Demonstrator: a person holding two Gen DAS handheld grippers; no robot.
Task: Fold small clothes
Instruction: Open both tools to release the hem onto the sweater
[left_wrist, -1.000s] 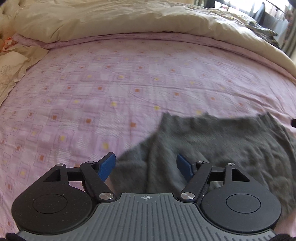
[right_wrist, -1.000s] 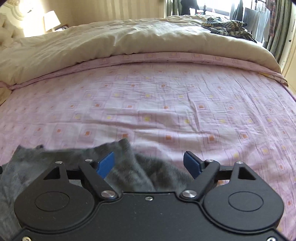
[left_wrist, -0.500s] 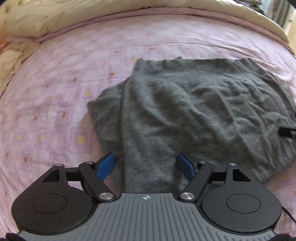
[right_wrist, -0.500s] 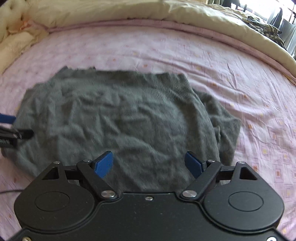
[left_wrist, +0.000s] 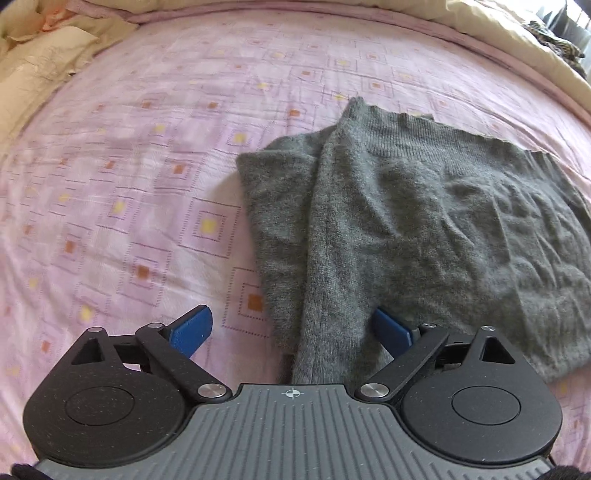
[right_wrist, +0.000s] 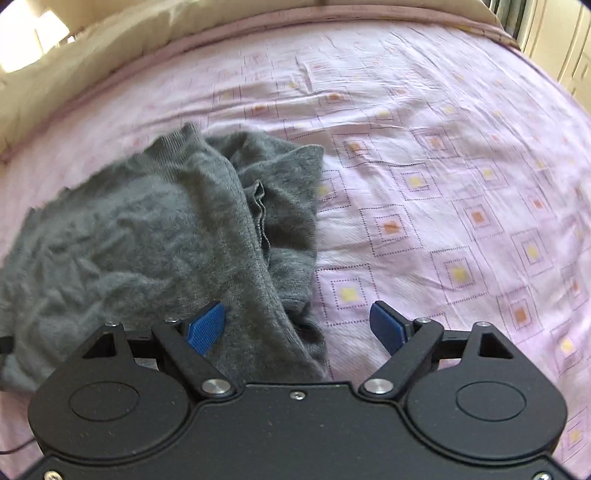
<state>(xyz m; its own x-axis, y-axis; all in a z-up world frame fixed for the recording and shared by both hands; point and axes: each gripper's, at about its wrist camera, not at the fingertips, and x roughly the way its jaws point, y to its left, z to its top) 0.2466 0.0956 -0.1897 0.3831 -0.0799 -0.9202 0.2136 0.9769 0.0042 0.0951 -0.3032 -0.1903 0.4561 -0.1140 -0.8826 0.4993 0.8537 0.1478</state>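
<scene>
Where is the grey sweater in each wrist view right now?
Left wrist: grey sweater fills centre and right, its near edge between the open left tool.
Right wrist: sweater lies left of centre, edge between the open right tool.
Shared landmark: pink patterned bedsheet.

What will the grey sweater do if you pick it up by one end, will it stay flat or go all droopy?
Probably droopy. The grey sweater is soft knit that already wrinkles and folds over itself on the bed sheet, so it should sag and hang. Its fuzzy surface likely grips the open left gripper well rather than slipping. It looks light.
</scene>
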